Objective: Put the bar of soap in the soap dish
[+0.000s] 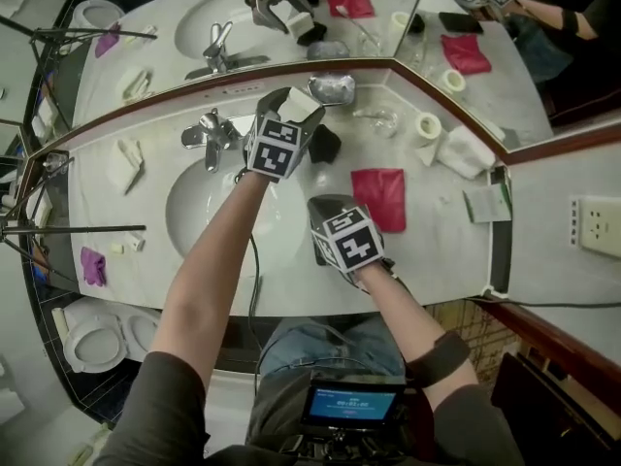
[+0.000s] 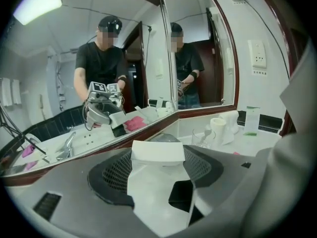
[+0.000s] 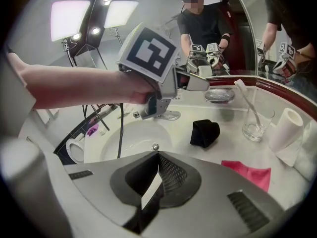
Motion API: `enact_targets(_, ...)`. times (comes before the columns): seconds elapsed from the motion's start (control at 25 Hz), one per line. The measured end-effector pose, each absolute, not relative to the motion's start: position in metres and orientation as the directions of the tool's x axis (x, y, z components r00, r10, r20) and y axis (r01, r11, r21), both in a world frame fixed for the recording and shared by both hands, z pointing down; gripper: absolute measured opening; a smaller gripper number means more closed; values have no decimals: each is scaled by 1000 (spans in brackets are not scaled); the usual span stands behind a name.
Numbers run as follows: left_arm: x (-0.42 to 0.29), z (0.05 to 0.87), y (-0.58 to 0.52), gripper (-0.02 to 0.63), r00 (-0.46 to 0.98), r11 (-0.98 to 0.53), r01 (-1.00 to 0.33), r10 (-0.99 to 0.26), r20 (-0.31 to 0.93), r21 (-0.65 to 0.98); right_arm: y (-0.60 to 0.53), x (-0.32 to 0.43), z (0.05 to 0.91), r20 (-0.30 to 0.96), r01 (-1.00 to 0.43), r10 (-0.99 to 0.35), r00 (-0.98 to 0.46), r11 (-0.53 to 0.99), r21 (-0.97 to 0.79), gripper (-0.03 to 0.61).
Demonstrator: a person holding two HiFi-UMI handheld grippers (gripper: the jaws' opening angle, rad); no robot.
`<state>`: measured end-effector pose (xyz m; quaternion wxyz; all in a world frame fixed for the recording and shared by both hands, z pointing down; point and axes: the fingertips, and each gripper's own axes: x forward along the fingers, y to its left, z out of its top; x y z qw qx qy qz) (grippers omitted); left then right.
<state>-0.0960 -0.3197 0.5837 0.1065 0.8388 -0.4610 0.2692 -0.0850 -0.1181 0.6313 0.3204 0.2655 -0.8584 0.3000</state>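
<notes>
The left gripper (image 1: 294,106) holds the white bar of soap (image 1: 305,109) just beside the silver soap dish (image 1: 333,88) at the counter's (image 1: 441,236) back edge. The right gripper (image 1: 326,205) hovers between the basin (image 1: 202,214) and a red cloth (image 1: 380,197).

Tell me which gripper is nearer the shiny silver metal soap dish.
Left. The left gripper, holding the white bar of soap, is beside the soap dish; the right gripper is farther off, shut, beside the red cloth.
</notes>
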Motion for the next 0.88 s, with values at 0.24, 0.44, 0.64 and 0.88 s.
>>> enact_targets(0.24, -79, 592, -348, 322, 462, -587, -807, -697, 548, -67, -121, -97, 639, 701, -649, -264, -662, 670, -360, 17)
enact_targets(0.44, -73, 596, -362, 322, 475, -587, -808, -700, 533, -51, -121, -99, 645, 696, -654, -266, -667, 656, -376, 17)
enact_targets(0.64, -69, 597, -368, 322, 489, -588, -808, -710, 507, -44, -121, -94, 651, 697, -667, -271, -664, 637, -387, 17)
enact_targets(0.88, -65, 603, -372, 322, 487, -573, -819, -722, 492, -32, -119, -87, 652, 700, -673, -274, -660, 630, -387, 17)
